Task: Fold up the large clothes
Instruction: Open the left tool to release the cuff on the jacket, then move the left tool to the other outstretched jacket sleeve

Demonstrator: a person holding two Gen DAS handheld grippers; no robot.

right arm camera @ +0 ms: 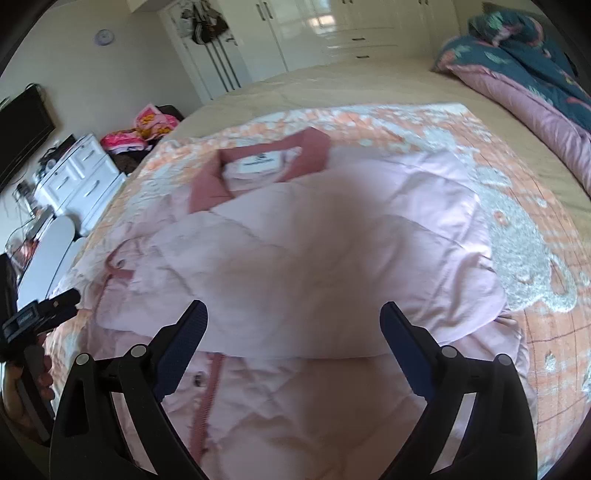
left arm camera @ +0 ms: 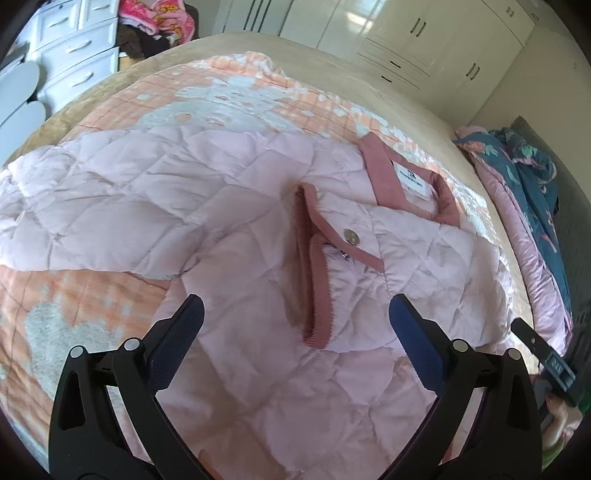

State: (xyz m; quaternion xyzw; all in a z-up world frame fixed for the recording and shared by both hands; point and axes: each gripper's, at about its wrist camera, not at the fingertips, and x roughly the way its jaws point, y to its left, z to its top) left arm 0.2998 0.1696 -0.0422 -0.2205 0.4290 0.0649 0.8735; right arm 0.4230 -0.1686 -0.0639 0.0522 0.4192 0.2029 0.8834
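Left wrist view: the left gripper [left arm camera: 295, 314] hangs above a pale pink quilted jacket [left arm camera: 229, 206], its two dark-padded jaws spread wide with nothing between them but air; the pads touch no cloth. The jacket lies flat on an orange-and-white patterned blanket [left arm camera: 74, 295] that covers a bed [left arm camera: 332, 48]. A sleeve, or a folded side of the jacket, stretches off to the left. A darker pink ribbed trim [left arm camera: 317, 288] runs down the front opening just beyond the jaws, with a round metal snap button [left arm camera: 351, 236] beside it. Further off sits the dusty-pink collar [left arm camera: 384, 173] around a white label [left arm camera: 413, 181]. At the right edge a part of the other gripper and the hand that holds it [left arm camera: 554, 413] show.

In the right wrist view the right gripper [right arm camera: 293, 317] also stands wide open and empty over the same jacket, which looks blurred here. One part of the jacket is folded across its front, and the collar lies at the far end. At the left edge a hand grips the handle of the left gripper.

Around the bed: a dark teal flowered quilt [right arm camera: 524, 48] bunched at the far right, white wardrobes [right arm camera: 332, 26] along the far wall, a white chest of drawers [right arm camera: 81, 177] at the left, and a heap of bright pink cloth [right arm camera: 147, 129] near it.
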